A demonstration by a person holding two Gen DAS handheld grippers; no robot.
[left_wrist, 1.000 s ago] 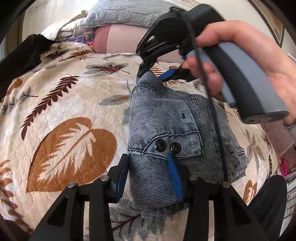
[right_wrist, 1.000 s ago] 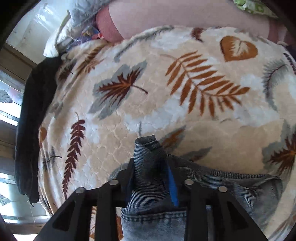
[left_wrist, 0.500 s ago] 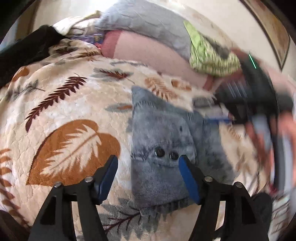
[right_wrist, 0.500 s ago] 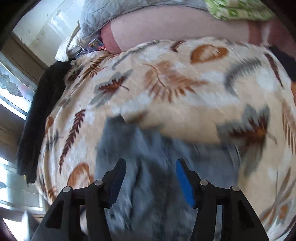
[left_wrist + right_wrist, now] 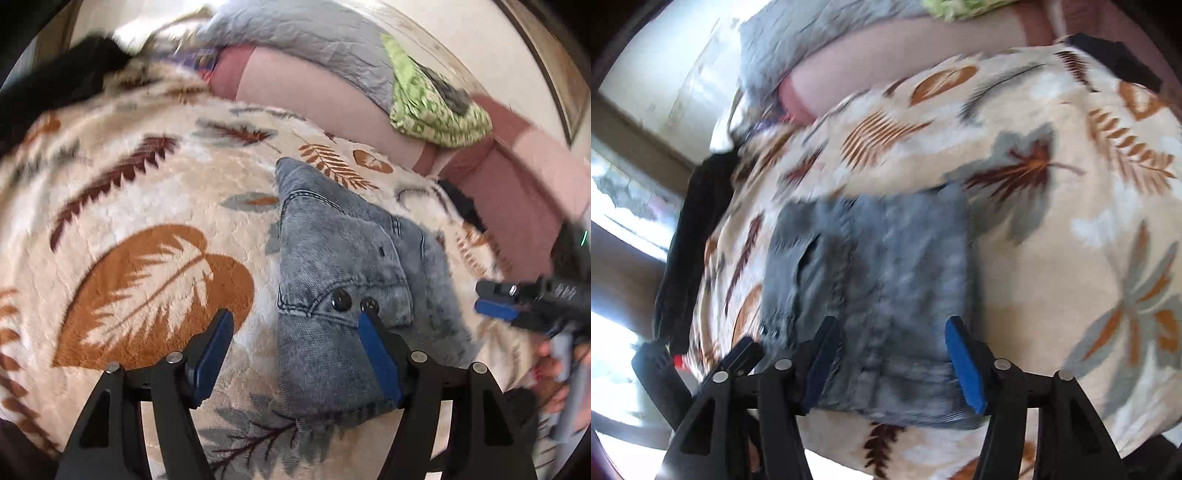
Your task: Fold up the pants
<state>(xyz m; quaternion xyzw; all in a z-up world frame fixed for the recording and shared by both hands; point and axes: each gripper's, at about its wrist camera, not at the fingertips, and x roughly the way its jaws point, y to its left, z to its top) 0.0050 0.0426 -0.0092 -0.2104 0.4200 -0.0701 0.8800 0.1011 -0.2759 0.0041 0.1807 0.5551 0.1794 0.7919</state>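
The grey-blue denim pants (image 5: 340, 266) lie folded into a compact bundle on the leaf-print blanket (image 5: 140, 221), two black buttons facing up. My left gripper (image 5: 295, 332) is open and empty, hovering just above the bundle's near edge. My right gripper (image 5: 892, 345) is open and empty above the pants (image 5: 879, 266) in its own view. It also shows in the left wrist view (image 5: 496, 301) at the right edge, held away from the bundle.
Pink and grey pillows (image 5: 317, 92) and a green cloth (image 5: 432, 107) line the far side of the bed. A black garment (image 5: 51, 85) lies at the far left. A window (image 5: 624, 221) is at the left in the right wrist view.
Both grippers let go of the pants, opened and pulled back. The right gripper swung off to the right. The folded bundle now lies flat on the blanket.
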